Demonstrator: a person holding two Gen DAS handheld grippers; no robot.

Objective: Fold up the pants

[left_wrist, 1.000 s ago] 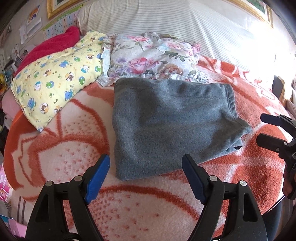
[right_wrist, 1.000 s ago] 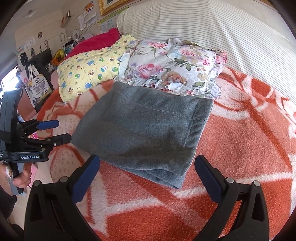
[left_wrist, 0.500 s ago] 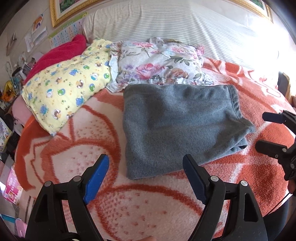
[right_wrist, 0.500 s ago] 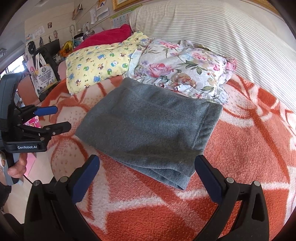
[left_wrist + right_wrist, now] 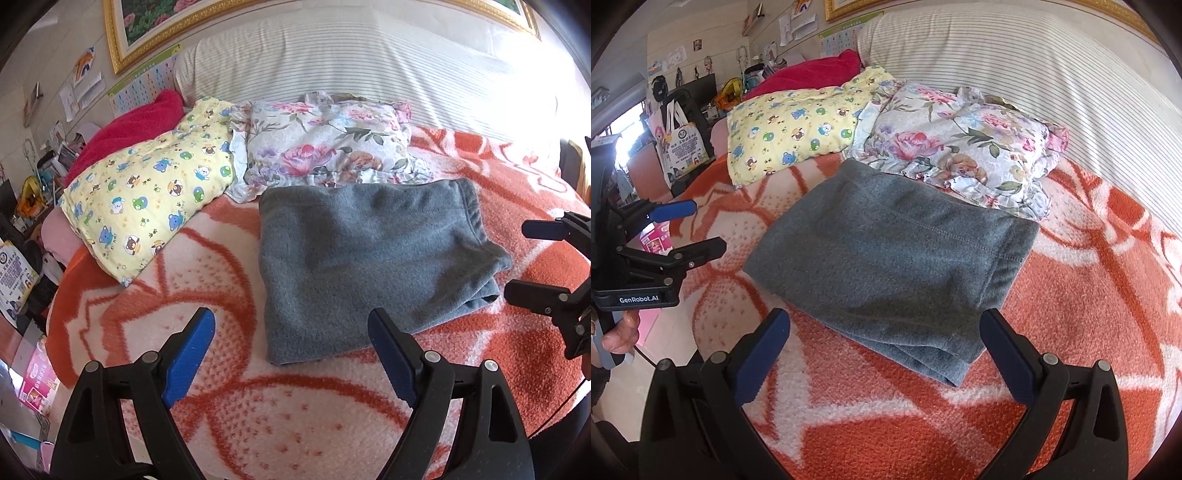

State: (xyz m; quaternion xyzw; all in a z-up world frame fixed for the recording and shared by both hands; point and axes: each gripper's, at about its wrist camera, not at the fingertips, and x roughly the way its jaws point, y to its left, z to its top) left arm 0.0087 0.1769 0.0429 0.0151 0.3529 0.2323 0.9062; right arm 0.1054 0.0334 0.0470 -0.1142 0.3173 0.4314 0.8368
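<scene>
The grey fleece pants (image 5: 369,258) lie folded into a thick rectangle on the orange and white blanket (image 5: 207,266), their far edge against a floral pillow. My left gripper (image 5: 291,317) hovers just short of the pants' near left corner. Its jaws are opening and nothing is between them. In the right wrist view the pants (image 5: 894,258) lie straight ahead, and my right gripper (image 5: 884,314) stands open over their near folded corner without touching it. Each gripper shows in the other's view: the right gripper (image 5: 519,258) at the far right, the left gripper (image 5: 707,225) at the left, held by a hand (image 5: 617,336).
A floral pillow (image 5: 328,147) and a yellow bear-print pillow (image 5: 155,192) lie behind the pants, with a red blanket (image 5: 129,133) and a striped bolster (image 5: 351,66) further back. The bed edge drops off on the left to cluttered floor with a pink box (image 5: 37,376).
Both views have tipped upward a little, so more wall and bolster show. The left jaws stand slightly wider. The pants lie as before.
</scene>
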